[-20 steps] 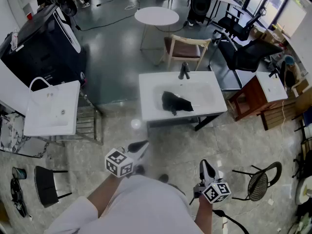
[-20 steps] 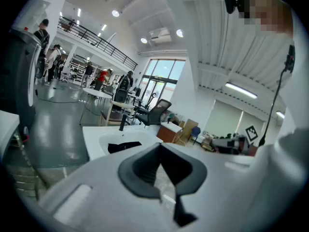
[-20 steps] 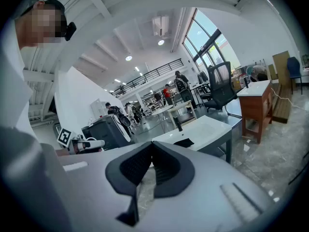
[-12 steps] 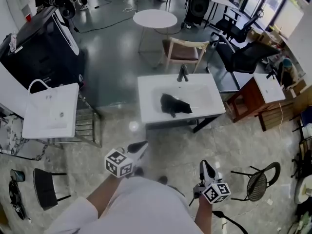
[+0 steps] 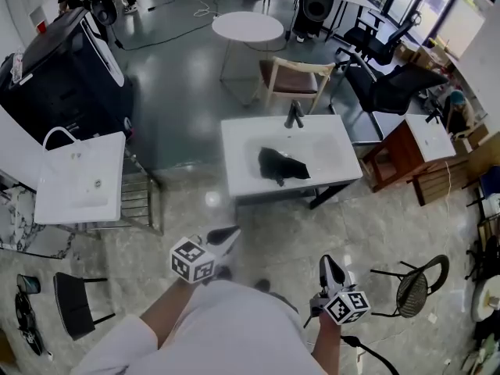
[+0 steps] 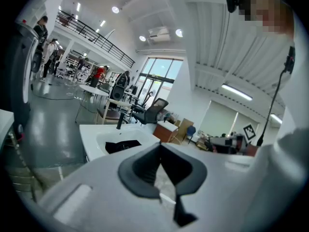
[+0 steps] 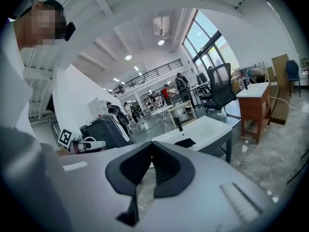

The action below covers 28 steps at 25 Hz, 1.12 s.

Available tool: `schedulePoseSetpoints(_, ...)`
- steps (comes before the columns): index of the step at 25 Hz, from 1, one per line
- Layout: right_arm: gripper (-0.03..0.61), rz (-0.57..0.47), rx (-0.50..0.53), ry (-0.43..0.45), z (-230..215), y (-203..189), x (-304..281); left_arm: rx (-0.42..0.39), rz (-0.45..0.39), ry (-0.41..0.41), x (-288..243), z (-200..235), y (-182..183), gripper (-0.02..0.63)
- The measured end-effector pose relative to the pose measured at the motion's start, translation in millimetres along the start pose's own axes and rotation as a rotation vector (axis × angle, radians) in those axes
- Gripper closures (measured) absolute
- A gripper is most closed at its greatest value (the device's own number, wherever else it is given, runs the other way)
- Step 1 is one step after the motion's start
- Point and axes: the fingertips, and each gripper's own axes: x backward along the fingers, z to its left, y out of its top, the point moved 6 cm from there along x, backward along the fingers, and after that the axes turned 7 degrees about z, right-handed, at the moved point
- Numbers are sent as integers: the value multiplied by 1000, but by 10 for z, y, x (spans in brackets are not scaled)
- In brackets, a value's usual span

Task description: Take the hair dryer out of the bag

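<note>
A black bag lies in the basin of a white sink table some way ahead of me; the hair dryer is hidden. The bag shows as a dark shape in the left gripper view and the right gripper view. My left gripper is held close to my body, shut and empty, far short of the sink. My right gripper hangs lower right, also shut with nothing in it. In both gripper views the black pads meet at the tips.
A black tap stands at the sink's far edge. A second white sink on a metal rack is at left, a wooden chair and round table behind, a black wire chair at right, a wooden cabinet beside the sink.
The view has shifted slightly; the sink table and bag stay almost where they were. Both grippers stay shut and hold their places near my body.
</note>
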Motion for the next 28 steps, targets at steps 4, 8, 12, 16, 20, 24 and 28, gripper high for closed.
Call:
schedulePoseSetpoints(4,572,-7,-21,-14,116,-62,-66,2,14,-25,75,97,-34,615)
schedulePoseSetpoints(8,572,-10,-39,-43,277,-128,-94,2,14,-50,204,188,-51,615)
schedulePoseSetpoints(12,572,-17,-60,-65,379,-241,-142,4,14,-70,285,308,-117,615)
schedulePoseSetpoints(16,572,-11,-71,-65,474,-300,-242,8,17,-78,345,428,-152,615)
schedulePoseSetpoints(20,572,4,-66,-59,529,-295,-326,29,19,-75,364,529,-191,615)
schedulePoseSetpoints(24,572,6,-59,-47,449,-209,-463,36,22,-59,299,635,-171,615)
schedulePoseSetpoints(28,572,10,-67,-31,268,-99,-665,68,29,-64,125,766,-105,614)
